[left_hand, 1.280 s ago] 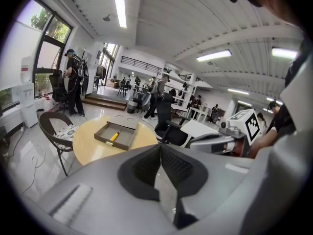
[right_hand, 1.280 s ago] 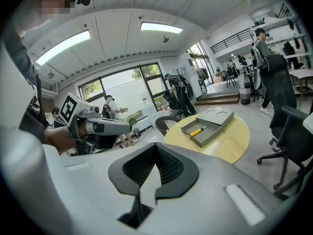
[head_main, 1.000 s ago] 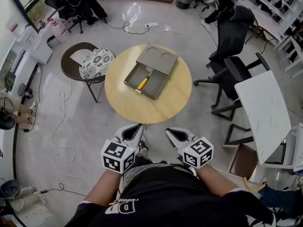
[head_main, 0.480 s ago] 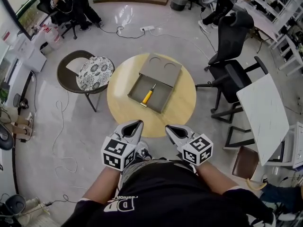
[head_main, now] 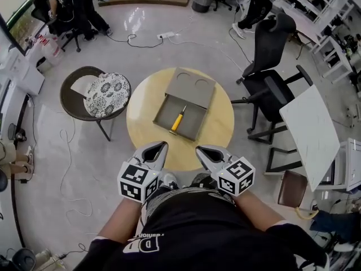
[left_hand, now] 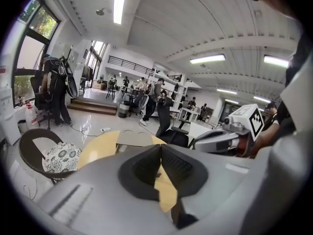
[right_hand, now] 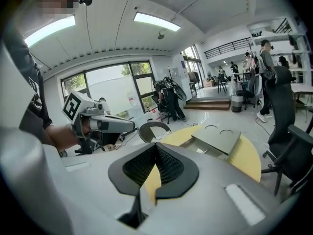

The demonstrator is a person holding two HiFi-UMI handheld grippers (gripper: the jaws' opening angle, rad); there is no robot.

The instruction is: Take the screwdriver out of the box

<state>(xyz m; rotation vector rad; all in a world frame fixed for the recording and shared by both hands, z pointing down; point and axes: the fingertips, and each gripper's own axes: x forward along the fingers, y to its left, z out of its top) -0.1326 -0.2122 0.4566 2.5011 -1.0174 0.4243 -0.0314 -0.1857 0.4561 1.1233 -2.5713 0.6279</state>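
Room: open workshop with a glossy pale floor, and people and desks at the far side. A round wooden table stands just ahead of the person.
Left gripper: jaws clenched together with nothing between them. It is held low before the torso, nose toward the table's near edge.
Right gripper: the same, pads pressed together and empty. It sits beside the left one, apart from it.
Why held so: both look carried at the ready and aimed at the table. I read this as an approach, not a reach.
Screwdriver: lies slantwise in the open tray, yellow handle nearer, shaft pointing far. It is well apart from both grippers.
Box: grey, mid-table. Its lid is slid to the far side, which leaves the tool open to a grasp from above.
Around: cushioned chair left of the table, black office chair to the right, white table further right.
Writing: the marker cubes carry black-and-white squares only, no letters. The shirt print is partly legible, seemingly "fashion". Nothing on the box can be read.
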